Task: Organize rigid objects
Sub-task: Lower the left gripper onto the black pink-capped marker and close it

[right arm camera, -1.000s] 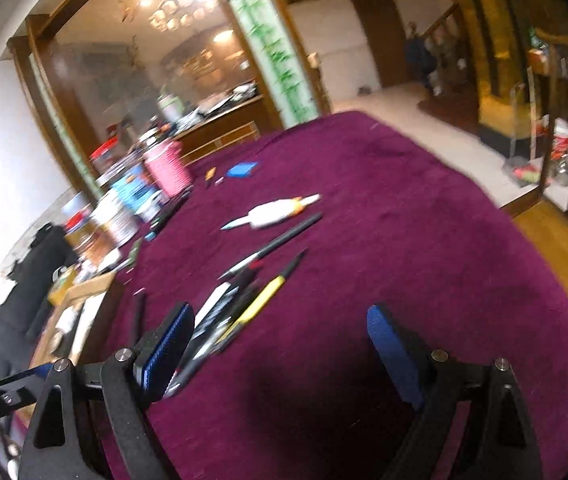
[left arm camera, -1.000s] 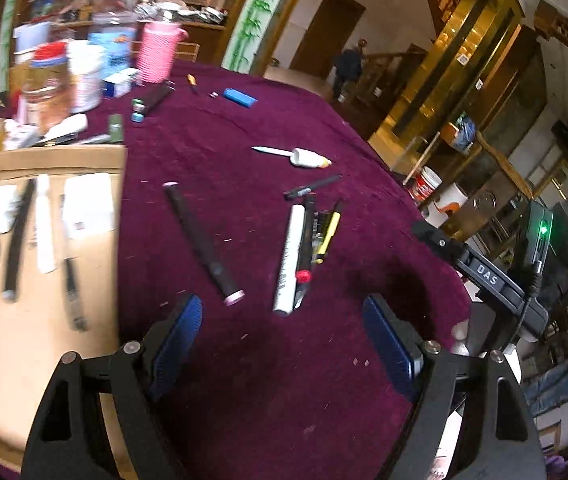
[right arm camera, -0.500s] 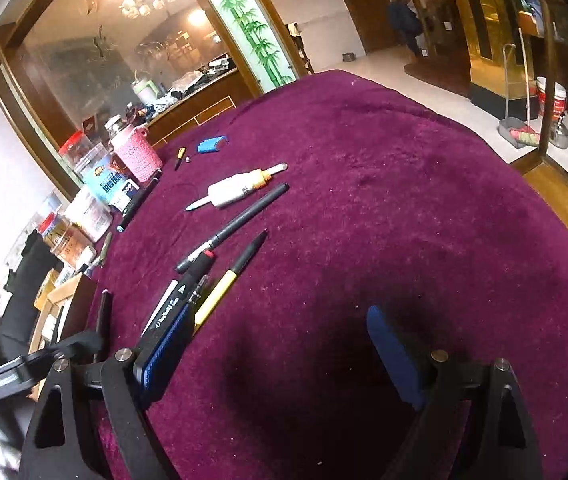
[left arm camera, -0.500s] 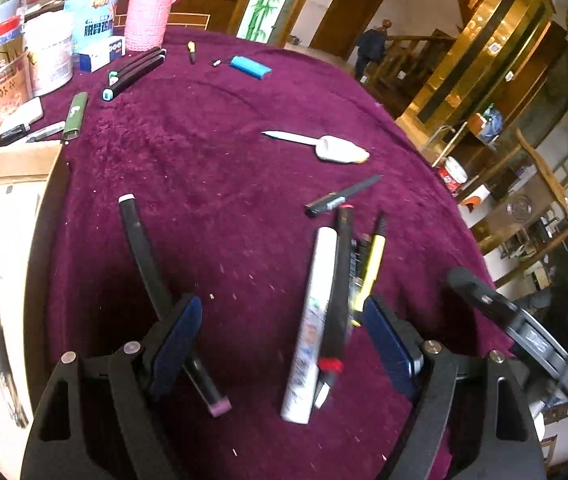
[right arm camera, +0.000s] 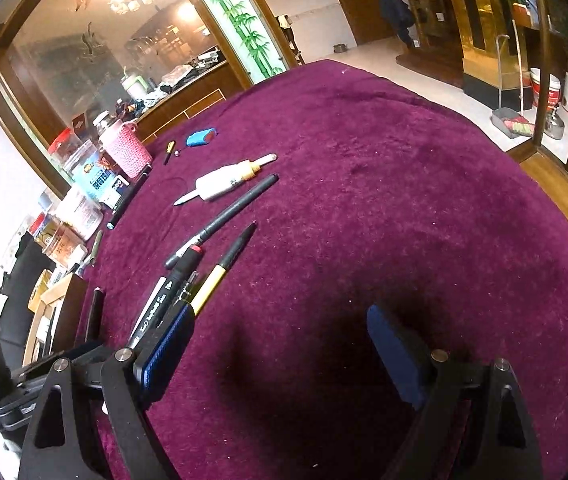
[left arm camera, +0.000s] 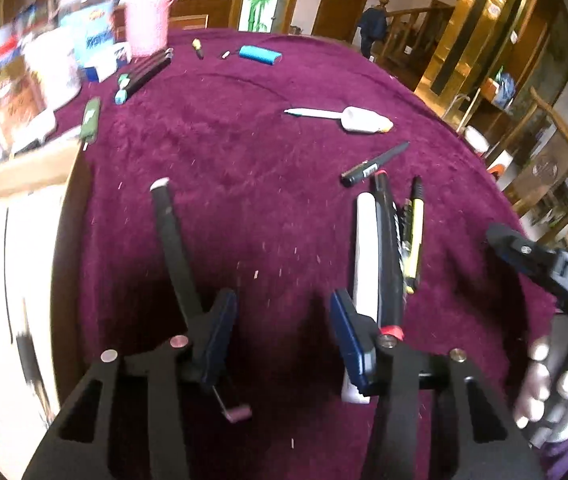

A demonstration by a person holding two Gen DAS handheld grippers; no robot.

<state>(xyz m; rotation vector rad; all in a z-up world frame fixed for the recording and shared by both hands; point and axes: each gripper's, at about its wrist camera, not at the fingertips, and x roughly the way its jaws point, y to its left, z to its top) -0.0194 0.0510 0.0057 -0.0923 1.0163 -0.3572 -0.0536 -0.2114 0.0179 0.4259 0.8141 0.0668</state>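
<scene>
On the purple cloth [left arm camera: 252,184] lie a long black stick [left arm camera: 174,240] with a pink end, a white marker [left arm camera: 366,248], a black marker [left arm camera: 388,248] with a red band and a yellow-black pen [left arm camera: 414,240]. My left gripper [left arm camera: 286,338] hangs low over them with its jaws closing. The stick runs behind the left finger and the white marker behind the right one; bare cloth shows between the pads. My right gripper [right arm camera: 282,352] is open over bare cloth. Its left finger sits beside the yellow-black pen [right arm camera: 220,268] and the black marker [right arm camera: 180,276].
Farther back lie a black pen [left arm camera: 376,164], a white tube [left arm camera: 360,120] and a blue case [left arm camera: 260,54]. A wooden tray [left arm camera: 24,172] holding items is at the left. Jars and a pink cup [right arm camera: 126,152] crowd the far left. A person's hand [left arm camera: 544,384] grips the right tool.
My left gripper came forward and down over the stick and markers, and its jaws narrowed. The right gripper dipped a little toward the cloth, then held still, jaws unchanged.
</scene>
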